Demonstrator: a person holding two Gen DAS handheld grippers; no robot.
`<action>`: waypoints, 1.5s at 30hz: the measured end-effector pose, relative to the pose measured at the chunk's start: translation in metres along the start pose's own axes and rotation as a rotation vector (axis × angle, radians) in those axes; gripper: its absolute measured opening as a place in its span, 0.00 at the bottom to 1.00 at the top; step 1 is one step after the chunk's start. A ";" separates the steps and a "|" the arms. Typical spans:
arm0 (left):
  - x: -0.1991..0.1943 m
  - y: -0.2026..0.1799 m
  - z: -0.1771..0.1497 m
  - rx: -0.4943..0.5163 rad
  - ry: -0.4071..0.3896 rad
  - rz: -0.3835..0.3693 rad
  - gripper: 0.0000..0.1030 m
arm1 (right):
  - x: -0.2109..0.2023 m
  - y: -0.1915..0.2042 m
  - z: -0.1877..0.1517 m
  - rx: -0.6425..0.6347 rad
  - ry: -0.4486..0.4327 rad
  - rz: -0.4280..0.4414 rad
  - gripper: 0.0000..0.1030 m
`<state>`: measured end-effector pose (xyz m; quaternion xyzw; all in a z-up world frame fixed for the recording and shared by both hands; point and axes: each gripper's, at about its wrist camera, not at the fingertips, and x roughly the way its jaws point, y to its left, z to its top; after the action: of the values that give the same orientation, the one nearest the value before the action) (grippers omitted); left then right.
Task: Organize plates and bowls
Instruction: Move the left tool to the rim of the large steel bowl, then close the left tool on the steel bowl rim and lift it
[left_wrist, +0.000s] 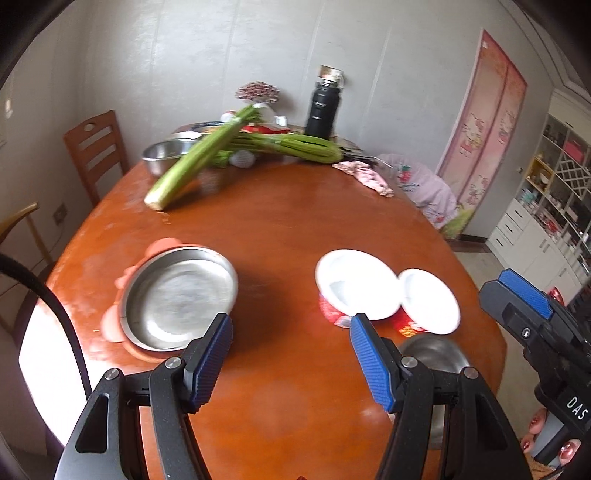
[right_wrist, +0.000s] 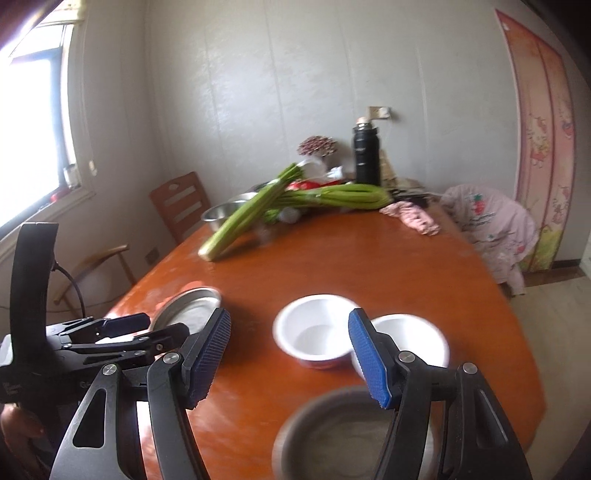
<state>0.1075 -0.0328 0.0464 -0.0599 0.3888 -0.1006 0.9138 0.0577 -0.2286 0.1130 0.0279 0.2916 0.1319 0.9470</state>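
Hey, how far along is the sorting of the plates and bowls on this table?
Little looks done. The steel plate sits on pink mats, two white bowls stand side by side unstacked, and a steel bowl waits nearest. In hand: nothing; left gripper and right gripper are open and empty. Left: all the stacking.

Only legible text: white letters "DAS" on the black body of the right gripper (left_wrist: 532, 295), at 4 o'clock in the left wrist view. Other print is too blurred.
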 end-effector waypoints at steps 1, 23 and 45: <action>0.003 -0.007 0.000 0.013 0.006 -0.007 0.64 | -0.001 -0.006 0.000 0.004 0.001 -0.004 0.66; 0.079 -0.094 -0.050 0.141 0.215 -0.077 0.64 | 0.016 -0.093 -0.084 0.066 0.266 -0.086 0.71; 0.095 -0.090 -0.069 0.098 0.258 -0.131 0.64 | 0.037 -0.097 -0.118 0.040 0.325 -0.068 0.59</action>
<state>0.1101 -0.1440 -0.0507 -0.0271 0.4930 -0.1859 0.8495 0.0437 -0.3150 -0.0178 0.0151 0.4443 0.0970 0.8905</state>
